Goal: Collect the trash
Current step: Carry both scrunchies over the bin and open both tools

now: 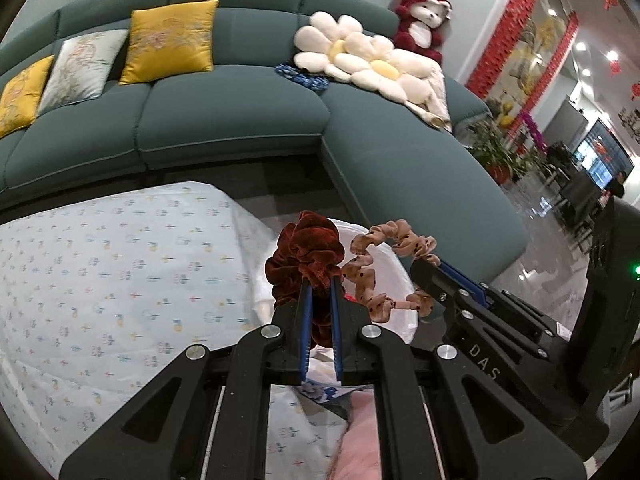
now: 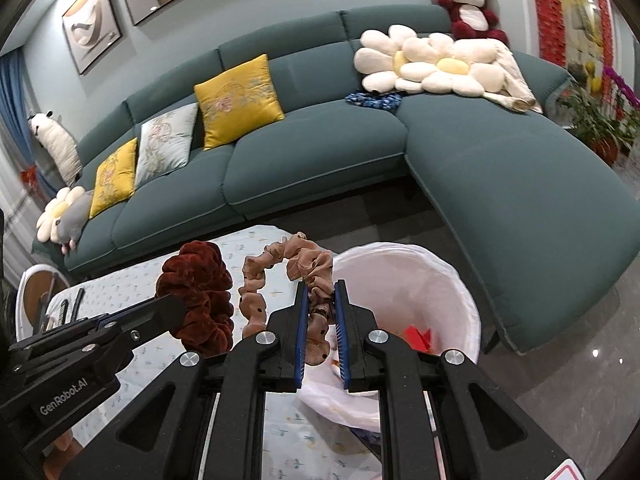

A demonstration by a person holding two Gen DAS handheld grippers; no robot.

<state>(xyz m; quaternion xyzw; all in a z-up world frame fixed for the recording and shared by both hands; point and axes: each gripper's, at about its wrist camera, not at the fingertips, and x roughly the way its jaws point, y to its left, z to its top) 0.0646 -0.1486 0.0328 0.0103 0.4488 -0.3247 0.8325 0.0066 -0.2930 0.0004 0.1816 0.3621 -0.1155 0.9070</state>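
- Your left gripper [image 1: 320, 280] was clamped on the red scrunchie [image 1: 306, 256], fingers nearly together, cloth bunched between the blue pads [image 1: 306, 320].
- Your right gripper [image 2: 322, 292] pinched the tan scrunchie [image 2: 280, 268] the same way; its dotted loop hung free to the left of the fingers, centre of the right view.
- Both scrunchies sat mid-frame, held in the air, side by side and near each other; I couldn't tell whether they touched.
- The bin [image 2: 460, 280], white-lined, stood lower right in the right view, beside the table [image 1: 100, 280] with its printed cloth. A red scrap [image 2: 418, 336] already lay inside.
- Pose: both grippers pointed forward toward the sofa [image 2: 320, 160], roughly level, the left one angling in from lower left of the right view.
- Step, as I judged it: carry to the bin and drop. The tan scrunchie looked closer to the rim; the red hung over the table edge.
- To do it well, bring each load fully over the opening before letting go, one at a time, so the loops don't snag each other or the liner edge.
- Open wide; soft cloth may cling to the ridged pads.
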